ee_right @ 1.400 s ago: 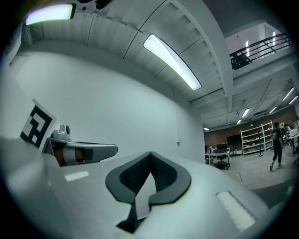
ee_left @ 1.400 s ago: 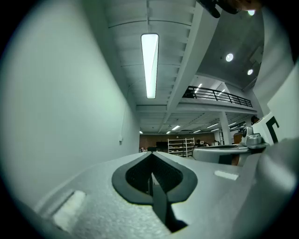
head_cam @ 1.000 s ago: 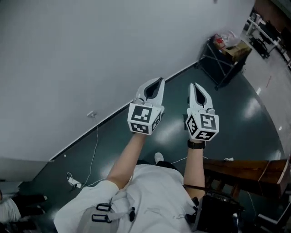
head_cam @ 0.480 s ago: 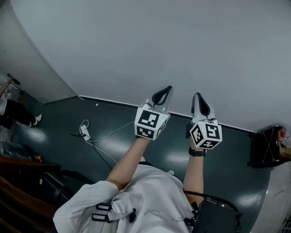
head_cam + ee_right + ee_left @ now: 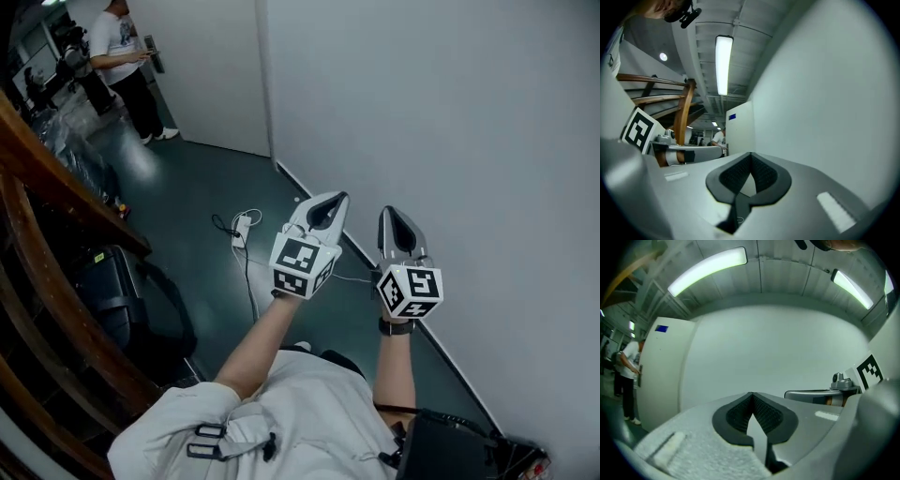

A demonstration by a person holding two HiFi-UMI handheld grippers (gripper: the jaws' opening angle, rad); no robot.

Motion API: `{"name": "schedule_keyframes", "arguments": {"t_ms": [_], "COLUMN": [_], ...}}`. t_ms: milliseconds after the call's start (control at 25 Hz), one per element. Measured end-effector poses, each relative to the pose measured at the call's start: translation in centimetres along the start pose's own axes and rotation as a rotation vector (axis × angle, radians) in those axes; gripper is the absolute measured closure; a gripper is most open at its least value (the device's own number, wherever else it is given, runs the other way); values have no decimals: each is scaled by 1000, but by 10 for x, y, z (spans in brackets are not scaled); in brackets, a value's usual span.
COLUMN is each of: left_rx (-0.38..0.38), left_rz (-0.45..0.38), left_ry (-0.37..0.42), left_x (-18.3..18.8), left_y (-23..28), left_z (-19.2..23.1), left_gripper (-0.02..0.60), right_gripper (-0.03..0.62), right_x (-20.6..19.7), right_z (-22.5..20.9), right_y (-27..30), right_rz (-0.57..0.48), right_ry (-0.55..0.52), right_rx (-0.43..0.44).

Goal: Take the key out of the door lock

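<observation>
Dark floor [image 5: 192, 202], white wall [image 5: 450, 122], power strip [image 5: 240, 229]; left gripper [image 5: 336, 200], right gripper [image 5: 388, 217] closed, empty.

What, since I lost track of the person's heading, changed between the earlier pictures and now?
The view swung along the wall: black cart gone, wooden railing and bystander now at left. Nothing was taken or released. Left tool and right tool stayed shut, empty, side by side.

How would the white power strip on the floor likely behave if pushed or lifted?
The power strip looks small and flat, so it would probably slide on the shiny floor rather than roll or tip. Its thin cord lies in loose curves, so it is likely floppy and would trail.
</observation>
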State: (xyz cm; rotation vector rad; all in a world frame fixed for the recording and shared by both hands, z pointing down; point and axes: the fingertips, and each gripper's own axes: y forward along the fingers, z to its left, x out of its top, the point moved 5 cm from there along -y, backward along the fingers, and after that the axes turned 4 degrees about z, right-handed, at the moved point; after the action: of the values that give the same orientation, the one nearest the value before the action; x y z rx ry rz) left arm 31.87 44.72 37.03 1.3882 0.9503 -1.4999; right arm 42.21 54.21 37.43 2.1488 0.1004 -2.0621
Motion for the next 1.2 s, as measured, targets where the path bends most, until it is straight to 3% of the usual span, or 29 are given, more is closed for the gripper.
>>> {"name": "schedule_keyframes", "arguments": {"t_ms": [320,440,560,720,920,1200], "left_rx": [401,563,675,783,886,936], "left_rz": [-35,-17,8,15,-11,-70], "left_ry": [-15,18,40,37,30,0], "left_x": [4,-1,-5,-11,-10,4], "left_y": [-54,-76,-97,-124,-157,-199], "left_z": [79,95,106,128,185,280], "left_gripper": [580,580,580,580,580,580], "right_gripper": [589,589,589,589,589,589], "right_x": [7,4,-4,-17,-21,-7], "right_z": [69,86,103,136,200,284], "right_y": [84,104,124,151,195,274], "right_rz": [7,16,40,65,79,95], "right_ry": [-21,-16,9,36,-6,-67], "right_rx": [390,497,582,691,817,890]}}
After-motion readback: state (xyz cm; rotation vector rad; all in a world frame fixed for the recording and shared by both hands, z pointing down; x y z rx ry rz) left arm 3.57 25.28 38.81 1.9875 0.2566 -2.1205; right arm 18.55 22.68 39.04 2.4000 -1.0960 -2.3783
